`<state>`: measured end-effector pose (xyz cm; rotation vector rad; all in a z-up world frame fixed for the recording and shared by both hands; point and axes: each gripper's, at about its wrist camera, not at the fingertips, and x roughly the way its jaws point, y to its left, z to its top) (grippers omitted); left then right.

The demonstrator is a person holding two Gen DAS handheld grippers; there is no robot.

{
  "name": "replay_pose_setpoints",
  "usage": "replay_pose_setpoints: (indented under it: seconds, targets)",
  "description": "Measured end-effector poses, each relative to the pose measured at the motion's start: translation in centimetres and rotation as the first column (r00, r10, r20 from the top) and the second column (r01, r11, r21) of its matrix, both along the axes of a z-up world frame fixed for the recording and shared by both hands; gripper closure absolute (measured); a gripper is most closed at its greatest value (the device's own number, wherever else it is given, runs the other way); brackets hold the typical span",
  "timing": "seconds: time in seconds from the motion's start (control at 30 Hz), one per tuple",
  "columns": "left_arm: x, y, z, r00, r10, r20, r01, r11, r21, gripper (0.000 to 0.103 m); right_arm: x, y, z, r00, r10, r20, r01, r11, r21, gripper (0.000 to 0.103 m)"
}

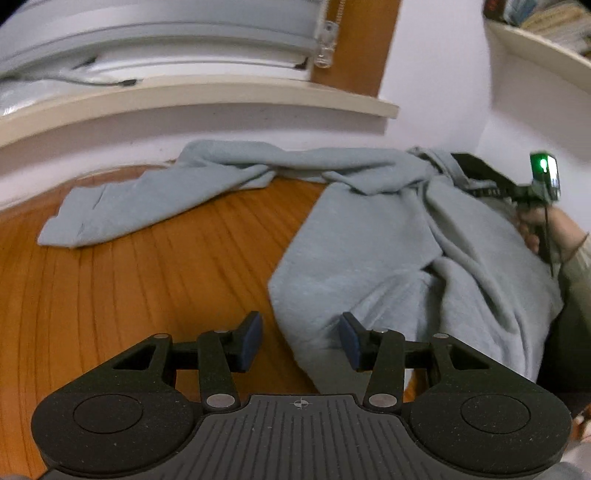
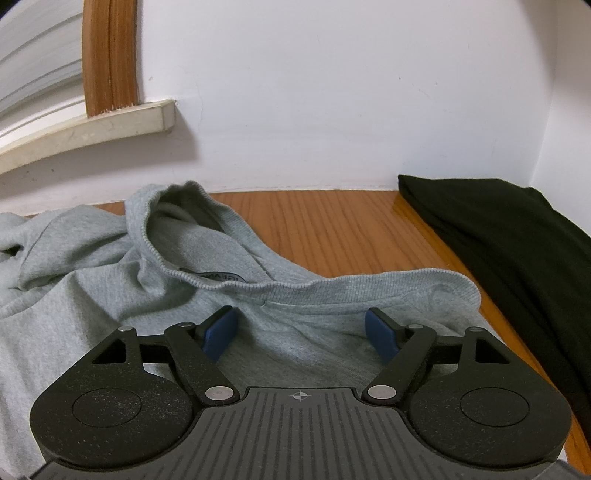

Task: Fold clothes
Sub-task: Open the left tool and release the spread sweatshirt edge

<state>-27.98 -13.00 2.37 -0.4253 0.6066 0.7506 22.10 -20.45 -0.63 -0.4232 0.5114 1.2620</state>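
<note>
A light grey sweatshirt (image 1: pixel 388 243) lies crumpled on the wooden table (image 1: pixel 147 288), one sleeve (image 1: pixel 122 206) stretched out to the left. My left gripper (image 1: pixel 301 339) is open just above the garment's near edge, holding nothing. In the right wrist view the sweatshirt's ribbed collar (image 2: pixel 192 273) and hem (image 2: pixel 369 291) lie just ahead. My right gripper (image 2: pixel 301 334) is open wide over the grey fabric, holding nothing. The right gripper also shows in the left wrist view (image 1: pixel 476 173) at the far right, held in a hand.
A folded black garment (image 2: pixel 509 251) lies at the table's right edge. A white wall (image 2: pixel 332 110) and a window sill (image 1: pixel 184 99) bound the table's far side. A shelf with books (image 1: pixel 546 22) hangs at the upper right.
</note>
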Motion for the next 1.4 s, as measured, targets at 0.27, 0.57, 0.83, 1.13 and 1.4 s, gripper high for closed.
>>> replay_pose_setpoints:
  seconds: [0.27,0.57,0.83,1.13,1.4]
  targets:
    - [-0.9,0.5,2.3,1.000,0.007,-0.017,-0.005,0.994,0.109,0.098,-0.1,0.0,0.0,1.000,0.000,-0.001,0.000,1.000,0.000,0.027]
    - [-3.9,12.1,9.3,0.958,0.196,-0.209,-0.138,0.954,0.265,0.099,-3.2,-1.2,-0.5,0.992,0.123,-0.025,-0.123,0.992,0.002,0.021]
    - [-2.2,11.9,7.2,0.961,0.213,-0.179,-0.164,0.954,0.251,0.072,-4.2,-2.4,-0.1,0.981,0.183,-0.060,-0.181,0.983,0.040,0.020]
    - [2.2,8.3,5.0,0.998,0.058,-0.007,-0.056,0.984,0.171,0.062,-4.7,-2.3,3.8,0.956,0.294,-0.001,-0.290,0.941,0.172,0.037]
    - [8.0,6.9,1.2,0.993,-0.088,0.076,0.078,0.990,0.121,0.054,-4.4,2.9,1.9,0.922,0.376,-0.094,-0.377,0.926,0.005,0.084]
